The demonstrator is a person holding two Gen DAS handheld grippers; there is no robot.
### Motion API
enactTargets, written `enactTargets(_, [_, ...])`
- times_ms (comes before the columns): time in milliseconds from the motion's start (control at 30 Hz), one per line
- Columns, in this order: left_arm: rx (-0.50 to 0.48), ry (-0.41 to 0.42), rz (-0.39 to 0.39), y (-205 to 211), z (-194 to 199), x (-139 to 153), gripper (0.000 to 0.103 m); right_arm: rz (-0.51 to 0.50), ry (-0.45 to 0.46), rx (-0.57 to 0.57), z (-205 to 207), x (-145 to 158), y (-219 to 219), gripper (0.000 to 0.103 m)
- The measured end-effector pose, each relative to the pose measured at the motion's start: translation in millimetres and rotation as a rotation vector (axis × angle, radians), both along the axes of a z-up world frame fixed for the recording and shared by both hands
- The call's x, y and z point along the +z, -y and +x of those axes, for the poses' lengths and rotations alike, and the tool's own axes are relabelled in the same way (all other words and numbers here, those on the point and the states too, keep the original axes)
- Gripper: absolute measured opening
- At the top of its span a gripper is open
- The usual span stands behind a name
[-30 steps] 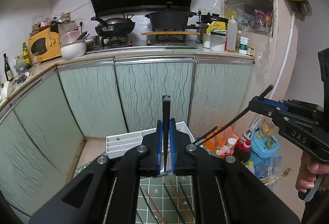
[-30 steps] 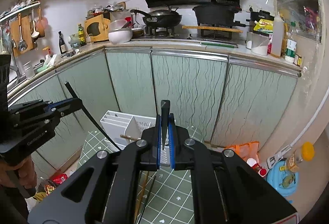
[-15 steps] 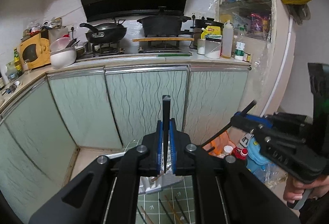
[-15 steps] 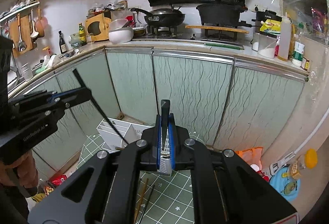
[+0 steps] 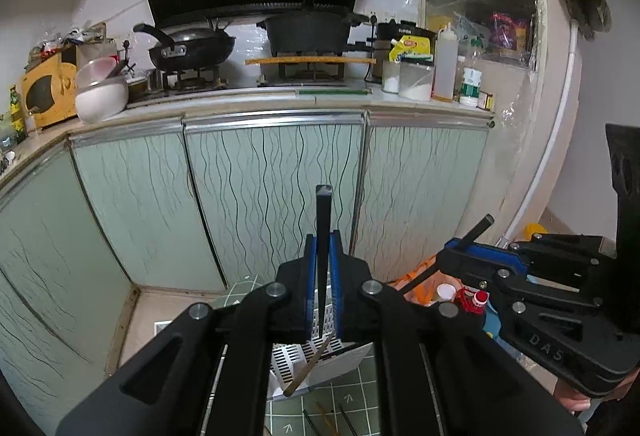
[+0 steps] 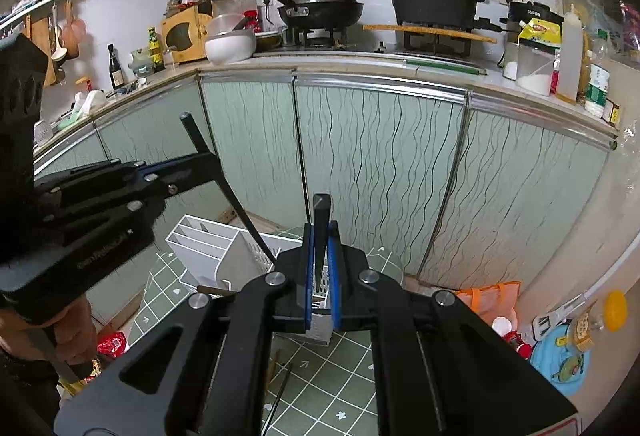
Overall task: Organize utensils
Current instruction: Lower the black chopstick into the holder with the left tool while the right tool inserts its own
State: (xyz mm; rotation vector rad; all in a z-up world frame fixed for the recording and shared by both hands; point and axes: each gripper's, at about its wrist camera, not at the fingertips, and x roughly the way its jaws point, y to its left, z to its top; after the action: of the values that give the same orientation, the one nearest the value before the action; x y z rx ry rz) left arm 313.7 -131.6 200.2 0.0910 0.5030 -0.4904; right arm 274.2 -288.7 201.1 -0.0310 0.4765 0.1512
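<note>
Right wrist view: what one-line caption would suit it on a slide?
Two hand-held grippers, each clamping a black chopstick, above a white utensil rack.

Two black chopsticks [image 5: 323, 228] [image 6: 321, 232] held upright above white slotted organizer [image 6: 208, 248].

Both wrist cameras look slightly downward along their fingers toward the green cabinets [image 5: 276, 196], from nearby. Each catches the white utensil rack [image 6: 208, 248] below and the stove above.
</note>
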Motion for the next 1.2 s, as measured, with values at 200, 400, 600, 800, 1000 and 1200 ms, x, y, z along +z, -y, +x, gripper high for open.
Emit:
enactTargets(200, [0.009,-0.023,0.006,1,11,-18,0.008,-0.007,-0.013,0.003,13,-18,-2,0.006])
enactTargets(400, [0.022,-0.036,0.019,2,21,-34,0.008,-0.006,-0.03,0.001,25,-33,-1,0.006])
enactTargets(600, [0.017,-0.052,0.038,4,26,-55,0.008,-0.002,-0.052,-0.003,34,-49,1,0.006])
enactTargets(800, [0.009,-0.068,0.058,8,27,-71,0.008,-0.001,-0.07,0.0,39,-59,1,0.006])
enactTargets(1000, [0.0,-0.07,0.063,9,26,-79,0.008,0.01,-0.086,0.006,42,-67,3,0.006])
enactTargets(1200, [0.0,-0.084,0.057,7,27,-76,0.008,0.008,-0.082,0.011,42,-66,4,0.006])
